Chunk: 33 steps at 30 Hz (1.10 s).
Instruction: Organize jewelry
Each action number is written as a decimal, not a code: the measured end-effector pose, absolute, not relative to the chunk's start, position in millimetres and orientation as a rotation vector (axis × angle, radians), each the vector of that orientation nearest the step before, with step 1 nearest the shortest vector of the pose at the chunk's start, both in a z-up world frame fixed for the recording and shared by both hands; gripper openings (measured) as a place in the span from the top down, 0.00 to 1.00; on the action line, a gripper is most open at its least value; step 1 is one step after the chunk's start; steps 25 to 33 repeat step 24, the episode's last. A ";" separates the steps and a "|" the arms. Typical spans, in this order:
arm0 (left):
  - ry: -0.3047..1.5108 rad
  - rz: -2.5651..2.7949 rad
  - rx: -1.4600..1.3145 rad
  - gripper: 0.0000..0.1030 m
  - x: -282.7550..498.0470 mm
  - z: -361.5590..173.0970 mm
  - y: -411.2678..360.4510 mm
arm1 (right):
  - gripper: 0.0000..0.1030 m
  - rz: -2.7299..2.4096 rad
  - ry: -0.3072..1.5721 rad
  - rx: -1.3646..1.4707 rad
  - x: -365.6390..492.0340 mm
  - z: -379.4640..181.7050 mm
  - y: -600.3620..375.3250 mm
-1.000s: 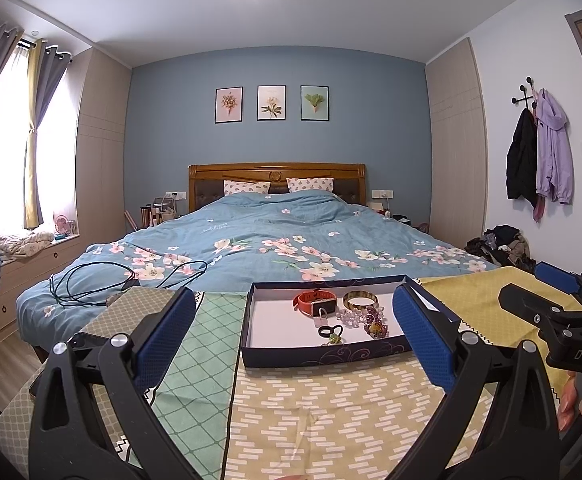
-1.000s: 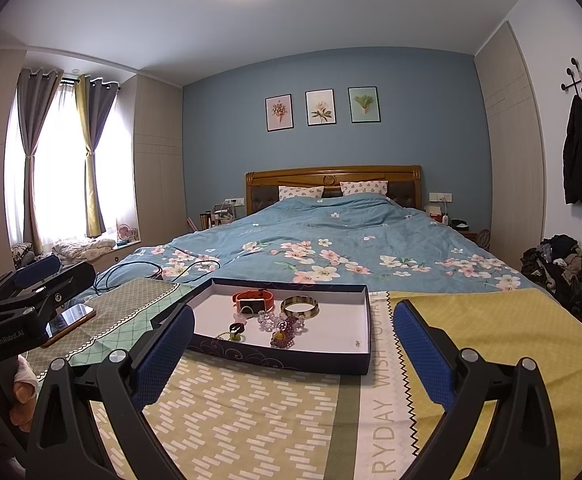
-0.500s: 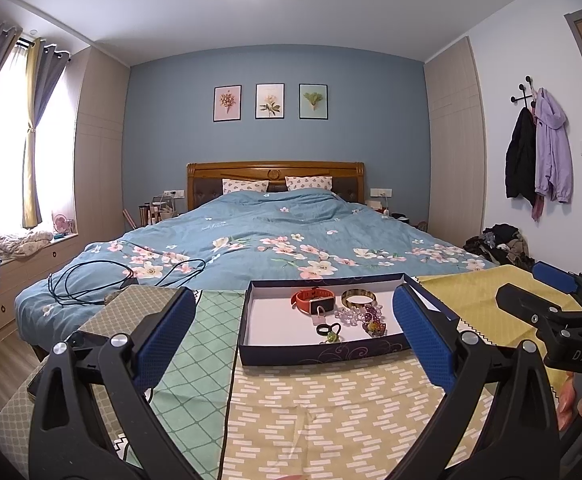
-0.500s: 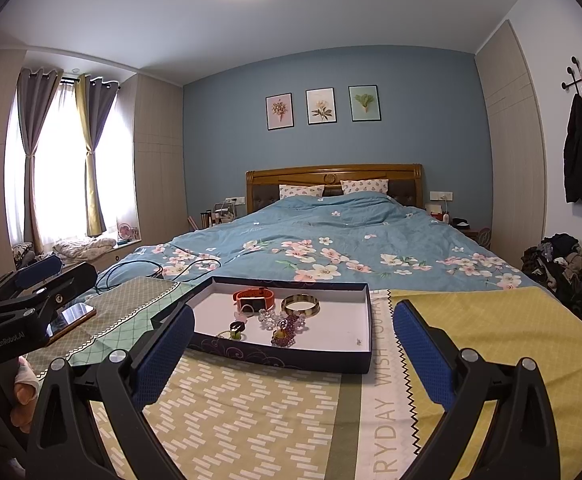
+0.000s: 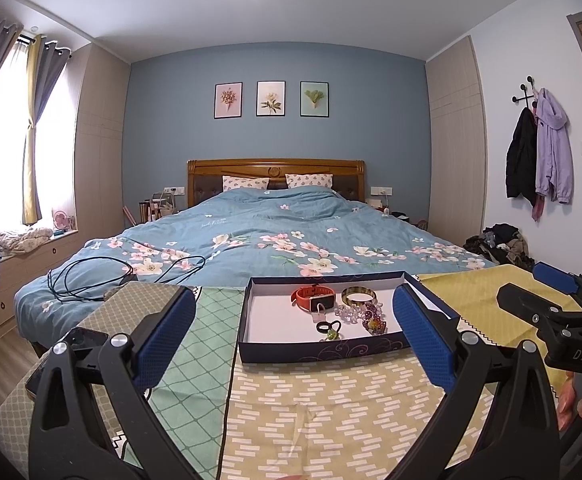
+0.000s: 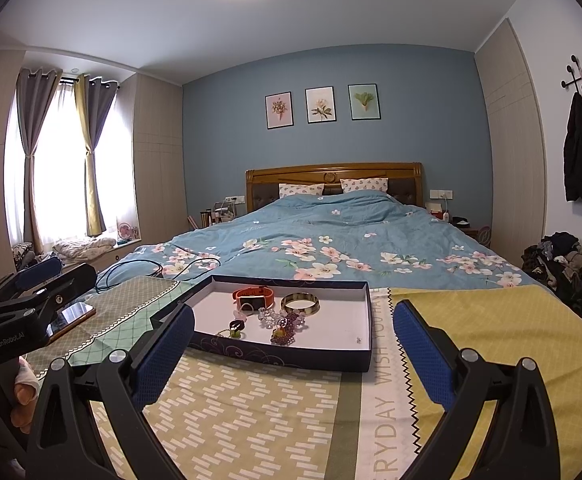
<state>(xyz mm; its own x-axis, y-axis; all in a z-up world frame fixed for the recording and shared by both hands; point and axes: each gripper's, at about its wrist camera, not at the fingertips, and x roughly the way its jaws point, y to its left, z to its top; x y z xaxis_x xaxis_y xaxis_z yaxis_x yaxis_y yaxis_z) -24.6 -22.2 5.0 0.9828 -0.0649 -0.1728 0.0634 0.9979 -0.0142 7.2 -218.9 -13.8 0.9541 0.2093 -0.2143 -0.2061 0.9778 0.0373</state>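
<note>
A shallow dark blue box [image 5: 319, 351] [image 6: 283, 356] with a white floor sits on patterned cloths at the foot of the bed. In it lie an orange watch [image 5: 314, 298] [image 6: 253, 297], a gold bangle [image 5: 358, 295] [image 6: 300, 304], a clear bead bracelet [image 5: 349, 313] [image 6: 269, 315], a purple bead piece [image 5: 373, 318] [image 6: 287, 326] and a small black ring with a green charm [image 5: 328, 328] [image 6: 236, 326]. My left gripper [image 5: 291, 338] is open and empty, short of the box. My right gripper [image 6: 291, 342] is open and empty, short of the box too; it also shows in the left wrist view [image 5: 547, 304].
A phone [image 6: 71, 316] [image 5: 67, 354] lies on the cloth left of the box. Black cables [image 5: 91, 276] lie on the blue floral duvet [image 5: 283, 240] behind. Clothes are piled on the floor at the right [image 6: 563, 272]. The left gripper shows at the left of the right wrist view [image 6: 31, 292].
Both views have shifted very slightly; the box sits a touch higher in the frames. Both grippers stay open and empty.
</note>
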 end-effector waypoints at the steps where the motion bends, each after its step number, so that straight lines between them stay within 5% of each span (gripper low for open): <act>1: 0.173 -0.064 -0.008 0.06 -24.6 5.1 -22.3 | 0.07 0.212 0.219 0.016 6.9 -13.9 -220.0; 17: 0.194 -0.077 -0.009 0.06 -21.2 3.1 -20.1 | 0.07 0.203 0.234 0.016 6.1 -15.0 -226.3; 24: 0.320 -0.056 0.004 0.06 3.7 -10.2 -9.9 | 0.07 0.124 0.446 0.007 44.1 -23.7 -271.1; 33: 0.320 -0.056 0.004 0.06 3.7 -10.2 -9.9 | 0.07 0.124 0.446 0.007 44.1 -23.7 -271.1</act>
